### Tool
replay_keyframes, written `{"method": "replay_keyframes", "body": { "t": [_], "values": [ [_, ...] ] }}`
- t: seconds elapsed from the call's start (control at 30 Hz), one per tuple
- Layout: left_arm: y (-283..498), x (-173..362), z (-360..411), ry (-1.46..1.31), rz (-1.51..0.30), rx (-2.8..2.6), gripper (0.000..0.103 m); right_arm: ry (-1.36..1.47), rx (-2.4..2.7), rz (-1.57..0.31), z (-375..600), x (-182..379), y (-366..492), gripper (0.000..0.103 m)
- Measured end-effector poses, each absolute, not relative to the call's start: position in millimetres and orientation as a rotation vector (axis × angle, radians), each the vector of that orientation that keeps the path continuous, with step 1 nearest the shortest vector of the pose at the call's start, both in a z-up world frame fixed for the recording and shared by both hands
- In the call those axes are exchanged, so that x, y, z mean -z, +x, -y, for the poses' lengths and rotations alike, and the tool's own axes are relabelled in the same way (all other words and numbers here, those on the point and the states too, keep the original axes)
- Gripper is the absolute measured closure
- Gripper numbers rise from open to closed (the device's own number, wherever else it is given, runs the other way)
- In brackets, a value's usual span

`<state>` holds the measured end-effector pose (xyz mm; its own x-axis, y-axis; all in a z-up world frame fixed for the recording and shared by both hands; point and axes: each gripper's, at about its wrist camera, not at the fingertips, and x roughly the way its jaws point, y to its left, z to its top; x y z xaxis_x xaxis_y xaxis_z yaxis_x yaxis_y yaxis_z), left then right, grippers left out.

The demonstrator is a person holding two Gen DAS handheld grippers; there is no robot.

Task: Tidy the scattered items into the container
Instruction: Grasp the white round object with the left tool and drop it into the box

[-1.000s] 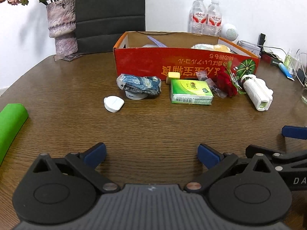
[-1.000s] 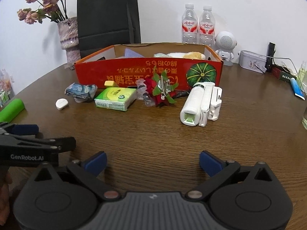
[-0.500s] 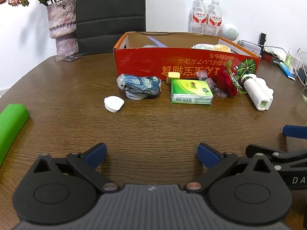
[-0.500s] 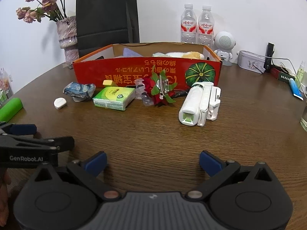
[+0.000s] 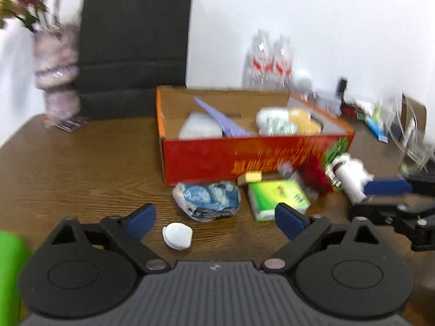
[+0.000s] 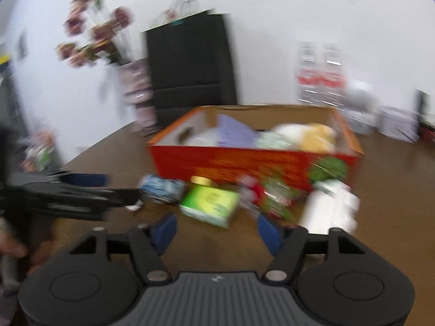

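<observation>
white cap (image 5: 177, 235) | between, just below left hand-held gripper (image 5: 214, 218) tips | jaws closing, holding nothing

No legible text: yellow print on the red box (image 5: 244, 160), blurred beyond reading.

Both views blurred by motion, right wrist cam worse: your red box (image 6: 255, 163) lettering is smeared, flowers (image 6: 95, 35) and bottles (image 6: 320, 76) are streaks. Left cam softer blur; tabletop (image 5: 81, 168) grain readable, bottles (image 5: 269, 62) ghosted. Light even, bright, diffuse; white wall near blown out. Shadows faint, soft. Fisheye bends table edge, dark vignette at corners. No hard glare.
</observation>
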<state>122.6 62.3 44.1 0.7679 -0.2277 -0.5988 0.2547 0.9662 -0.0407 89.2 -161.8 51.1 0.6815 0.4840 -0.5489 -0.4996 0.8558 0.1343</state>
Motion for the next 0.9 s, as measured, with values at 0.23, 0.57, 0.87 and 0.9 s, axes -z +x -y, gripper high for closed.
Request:
{"method": "replay_keyframes", "body": {
  "t": [0.23,0.57,0.87,0.9],
  "values": [
    [133,-20,-71,0.086,-0.676,0.219,0.062,-0.221,-0.631,-0.638,109,-37,159,0.051],
    [121,-22,-89,0.022,-0.697,0.189,0.076,-0.286,-0.649,-0.684,103,-8,174,0.037],
    [96,-43,-74,0.01,-0.609,0.288,0.076,-0.166,-0.621,-0.638,150,-34,142,0.049],
    [96,-42,-72,0.016,-0.61,0.291,0.076,-0.198,-0.572,-0.644,147,-30,147,0.059]
  ]
}}
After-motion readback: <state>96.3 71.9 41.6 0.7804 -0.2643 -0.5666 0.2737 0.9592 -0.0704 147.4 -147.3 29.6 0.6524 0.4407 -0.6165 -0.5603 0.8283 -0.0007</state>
